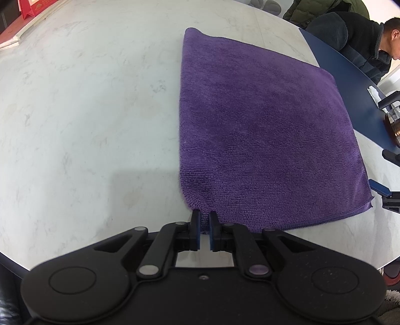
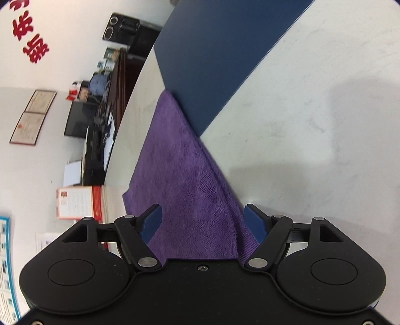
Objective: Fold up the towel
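Note:
A purple towel lies flat in a folded square on the white marble table. My left gripper sits at the towel's near left corner, its blue pads almost together with the corner edge between them. My right gripper is turned on its side and open wide, with the towel's edge lying between its spread fingers. The right gripper's blue fingertips show at the towel's near right corner in the left wrist view.
A dark blue board lies on the table beyond the towel's right edge; it also shows in the right wrist view. A glass pot stands on it. A man in dark clothes sits at the far right. Red items lie at the far left.

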Motion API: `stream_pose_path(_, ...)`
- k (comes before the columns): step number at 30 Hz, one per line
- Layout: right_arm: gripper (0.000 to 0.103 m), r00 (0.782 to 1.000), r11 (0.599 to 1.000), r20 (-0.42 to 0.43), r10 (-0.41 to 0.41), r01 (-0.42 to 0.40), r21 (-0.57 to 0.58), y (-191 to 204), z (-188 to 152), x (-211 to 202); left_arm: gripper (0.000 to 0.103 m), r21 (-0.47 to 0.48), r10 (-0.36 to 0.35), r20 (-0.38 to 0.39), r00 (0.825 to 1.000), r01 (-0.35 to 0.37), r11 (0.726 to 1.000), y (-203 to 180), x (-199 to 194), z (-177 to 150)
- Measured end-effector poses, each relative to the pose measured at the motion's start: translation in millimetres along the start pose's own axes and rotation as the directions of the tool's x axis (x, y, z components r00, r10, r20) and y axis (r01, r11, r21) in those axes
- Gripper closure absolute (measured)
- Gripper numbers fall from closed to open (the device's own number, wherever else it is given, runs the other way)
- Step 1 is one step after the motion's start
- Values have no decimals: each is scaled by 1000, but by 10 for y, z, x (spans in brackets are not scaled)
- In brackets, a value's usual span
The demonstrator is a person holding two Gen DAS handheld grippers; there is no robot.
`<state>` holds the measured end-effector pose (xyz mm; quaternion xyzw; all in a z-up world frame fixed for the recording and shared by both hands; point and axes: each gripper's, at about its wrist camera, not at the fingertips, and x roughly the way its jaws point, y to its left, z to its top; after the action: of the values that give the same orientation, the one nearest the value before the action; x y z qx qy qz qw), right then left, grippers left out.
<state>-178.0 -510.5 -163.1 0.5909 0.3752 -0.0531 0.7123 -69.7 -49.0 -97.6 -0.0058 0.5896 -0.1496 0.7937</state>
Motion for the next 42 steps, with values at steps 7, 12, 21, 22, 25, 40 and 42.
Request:
stream_pose_path(7,27,994,999,-106,24,-21,27,-60,-38,-92,97,-6,5,2,1000,-5,1000,-8,-6,-13)
stream_pose_path(12,21,975,990,-198,102,-81,112,-182,-123,-76,97,-12,8,2,1000,-8,1000,-8,-10,-17)
stream_pose_path(21,23,975,988,-183,126,-106,115,-106,-176,-4,97,-15,4,2,1000,-4,1000,-4,-8,-20)
stream_pose_path(22,26,977,991,-182,110,-93,95,-78,-182,-7,97,-16,3,3,1000,-3,1000,-1,-9,-20)
stream_pose_path(25,42,985,998,-165,50,-44,41,4,-229,-26,97,-19,1,4,1000,-1,1000,3,-5,-21)
stream_pose_path(40,99,996,998,-61,-68,68,0,-78,-454,-67,96,-8,4,4,1000,-4,1000,-2,-39,-40)
stream_pose_path(42,99,995,996,-57,-85,83,-40,-26,-461,-55,96,0,-1,11,1000,1,1000,-2,-71,-41)
